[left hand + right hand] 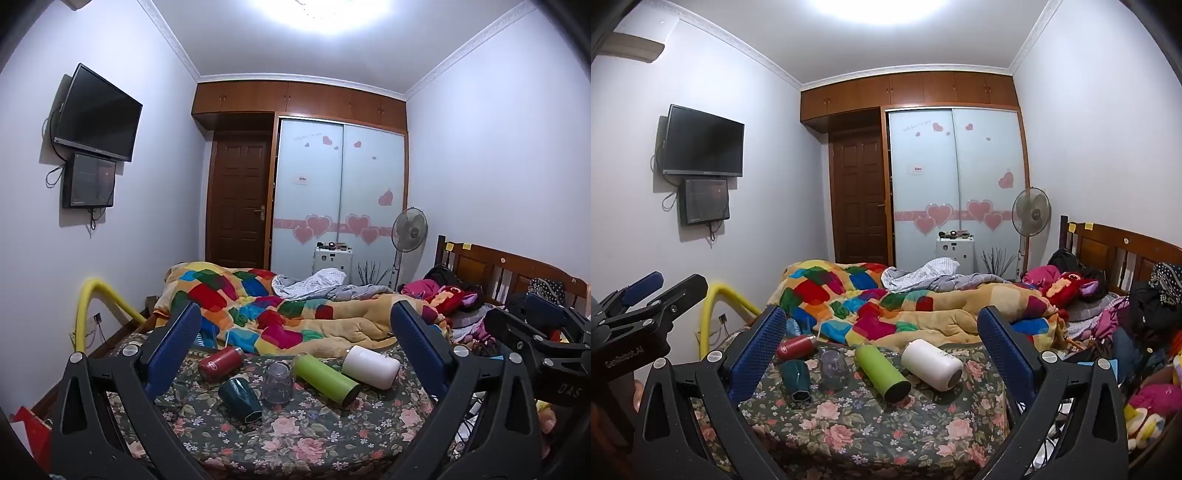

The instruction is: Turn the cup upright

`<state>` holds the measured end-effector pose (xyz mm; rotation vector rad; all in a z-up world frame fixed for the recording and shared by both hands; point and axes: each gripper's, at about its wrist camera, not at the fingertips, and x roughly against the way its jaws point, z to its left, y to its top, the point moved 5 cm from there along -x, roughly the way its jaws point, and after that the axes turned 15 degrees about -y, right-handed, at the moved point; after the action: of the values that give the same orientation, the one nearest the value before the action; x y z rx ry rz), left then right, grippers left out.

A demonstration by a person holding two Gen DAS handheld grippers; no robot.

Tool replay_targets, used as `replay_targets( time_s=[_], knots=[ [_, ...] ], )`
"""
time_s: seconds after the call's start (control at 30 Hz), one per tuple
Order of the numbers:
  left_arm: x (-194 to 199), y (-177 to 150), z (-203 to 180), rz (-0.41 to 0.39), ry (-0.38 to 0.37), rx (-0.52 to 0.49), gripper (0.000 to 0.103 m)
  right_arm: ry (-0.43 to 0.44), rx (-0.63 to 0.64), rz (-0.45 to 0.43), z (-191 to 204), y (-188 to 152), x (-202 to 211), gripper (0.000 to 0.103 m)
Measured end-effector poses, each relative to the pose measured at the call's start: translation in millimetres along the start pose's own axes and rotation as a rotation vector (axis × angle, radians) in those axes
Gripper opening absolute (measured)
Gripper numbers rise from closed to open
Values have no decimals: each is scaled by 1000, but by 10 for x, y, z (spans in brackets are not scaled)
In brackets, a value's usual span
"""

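Note:
Several cups lie on the floral bedsheet [303, 439]. A clear glass cup [277, 382] stands upside down; it also shows in the right wrist view [833, 369]. A dark teal cup [240, 398] [796, 380], a red bottle [220, 363] [796, 348], a green bottle [327, 378] [882, 373] and a white cup [371, 366] [932, 364] lie on their sides. My left gripper [295, 354] is open and empty, held short of the cups. My right gripper [882, 354] is open and empty too, also short of them.
A colourful patchwork quilt [258, 306] is heaped behind the cups. Clothes and soft toys [1108, 314] pile at the right by the wooden headboard [1126, 251]. A yellow rail [92, 310] stands at the bed's left. The right gripper's body [543, 343] shows at right.

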<state>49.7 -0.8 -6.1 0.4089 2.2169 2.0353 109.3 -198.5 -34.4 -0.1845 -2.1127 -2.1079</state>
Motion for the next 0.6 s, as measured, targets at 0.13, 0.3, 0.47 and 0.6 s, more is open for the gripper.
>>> replay_targets(
  time_s=[0.13,0.3,0.47,0.6],
  knots=[
    [7,4,-44,-1,-7,-11,103,0,2,1,-1,3,9,103],
    [19,15,-138,-5,1,-28,103,1,0,5,3,-3,-2,103],
    [-15,4,-68,-8,5,-16,103,0,0,3,17,-8,-6,103],
    [-28,7,-89,-7,3,-19,103,0,-4,3,3,2,2,103]
  ],
)
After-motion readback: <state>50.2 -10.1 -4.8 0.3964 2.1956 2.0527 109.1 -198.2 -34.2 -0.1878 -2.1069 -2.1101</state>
